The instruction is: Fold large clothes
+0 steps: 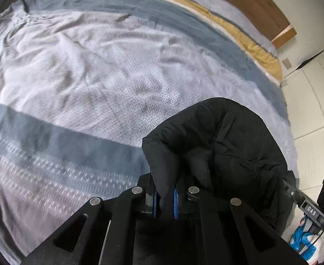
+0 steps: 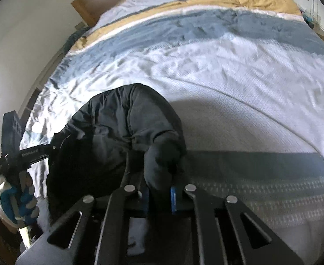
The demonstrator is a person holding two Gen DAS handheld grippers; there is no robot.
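Observation:
A black padded jacket (image 1: 223, 137) hangs bunched between my two grippers above the near edge of the bed. My left gripper (image 1: 165, 201) is shut on a fold of the jacket, with cloth pinched between its blue pads. My right gripper (image 2: 159, 196) is shut on another fold of the same jacket (image 2: 126, 128). The right gripper also shows at the right edge of the left wrist view (image 1: 310, 209). The left gripper shows at the left of the right wrist view (image 2: 25, 152), held by a blue and white gloved hand (image 2: 18, 201).
The bed is covered by a wrinkled striped bedspread (image 1: 95, 66) in white, grey-blue and mustard bands. A wooden headboard (image 1: 261, 6) stands at the far end. Pale tiled floor (image 1: 312, 110) lies beside the bed. A white wall (image 2: 29, 22) runs along the other side.

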